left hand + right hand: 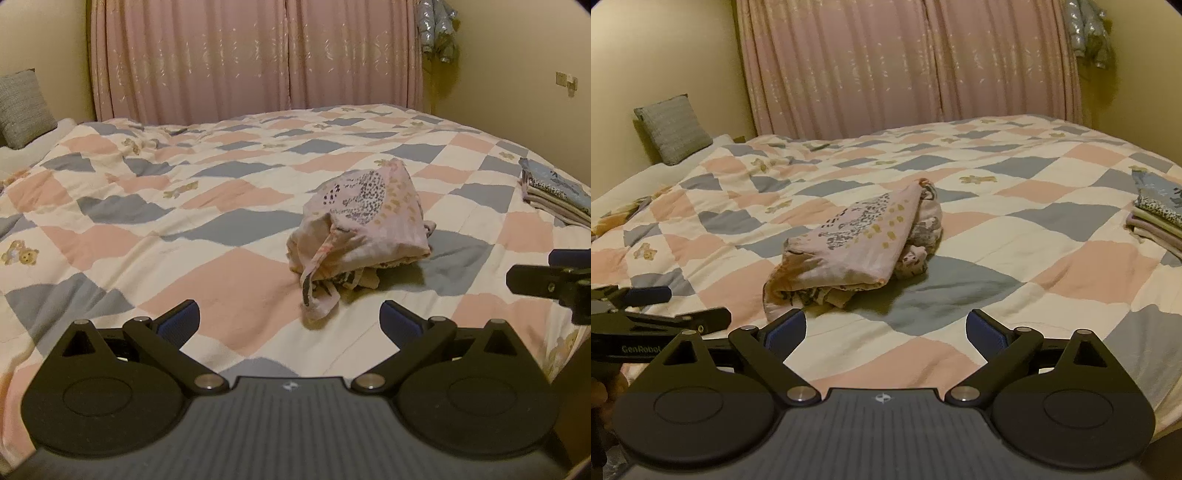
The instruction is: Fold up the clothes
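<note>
A crumpled pink garment (360, 230) with dark speckled print and yellow spots lies in a heap on the checked bedspread (192, 236). In the right wrist view the same garment (860, 247) sits just beyond my fingers. My left gripper (290, 319) is open and empty, a short way in front of the heap. My right gripper (886, 328) is open too, nothing between its blue pads. Each gripper shows at the edge of the other's view: the right gripper (550, 284) at far right, the left gripper (661, 314) at far left.
A stack of folded clothes (554, 195) rests near the bed's right edge, the same stack (1160, 218) showing in the right wrist view. A grey cushion (672, 129) leans on the wall at left. Pink curtains (255, 59) hang behind the bed.
</note>
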### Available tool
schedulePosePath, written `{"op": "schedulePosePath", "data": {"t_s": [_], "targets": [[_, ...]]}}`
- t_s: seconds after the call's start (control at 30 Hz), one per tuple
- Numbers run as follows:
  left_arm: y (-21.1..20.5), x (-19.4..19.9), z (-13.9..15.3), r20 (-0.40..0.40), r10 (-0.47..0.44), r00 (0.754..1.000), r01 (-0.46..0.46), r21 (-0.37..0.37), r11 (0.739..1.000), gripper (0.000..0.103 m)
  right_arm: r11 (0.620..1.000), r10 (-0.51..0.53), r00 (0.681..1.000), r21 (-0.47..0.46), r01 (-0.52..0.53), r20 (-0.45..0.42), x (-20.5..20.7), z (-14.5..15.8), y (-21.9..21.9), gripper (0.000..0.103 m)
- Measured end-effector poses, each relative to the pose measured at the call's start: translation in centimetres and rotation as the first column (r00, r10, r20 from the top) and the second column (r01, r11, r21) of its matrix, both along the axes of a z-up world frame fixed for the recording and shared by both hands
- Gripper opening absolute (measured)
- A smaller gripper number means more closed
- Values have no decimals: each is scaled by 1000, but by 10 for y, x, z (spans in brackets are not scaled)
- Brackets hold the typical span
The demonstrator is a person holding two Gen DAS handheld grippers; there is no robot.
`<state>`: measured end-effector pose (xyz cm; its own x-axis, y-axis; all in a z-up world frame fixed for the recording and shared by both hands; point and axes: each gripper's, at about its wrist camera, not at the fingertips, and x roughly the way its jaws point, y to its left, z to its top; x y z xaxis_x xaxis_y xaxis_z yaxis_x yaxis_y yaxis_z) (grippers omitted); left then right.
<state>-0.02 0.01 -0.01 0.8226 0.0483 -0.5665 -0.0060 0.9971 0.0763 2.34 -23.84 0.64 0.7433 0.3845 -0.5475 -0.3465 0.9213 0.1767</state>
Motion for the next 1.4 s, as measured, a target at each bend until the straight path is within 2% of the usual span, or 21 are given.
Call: {"op": "schedulePosePath", "data": {"t_s": [0.2,0.3,0.47,1.4], "targets": [[4,-15,-10,11,21,1000,-21,-4,1000,102,1000,13,1000,24,-13,6,1,1,-2,98],[-1,-13,-10,-22,26,999,-26,7,1000,102,999,20,1000,35,-20,9,1,1,-4,99],[4,-15,-5,-29,31,999,-31,-10,999,102,998,31,999,55,-31,14,1,2,-6,100],[-1,-21,-2,-24,9,1000,-9,-27,1000,102,998,12,1000,57,-12,3,-3,1,-7,101]]}}
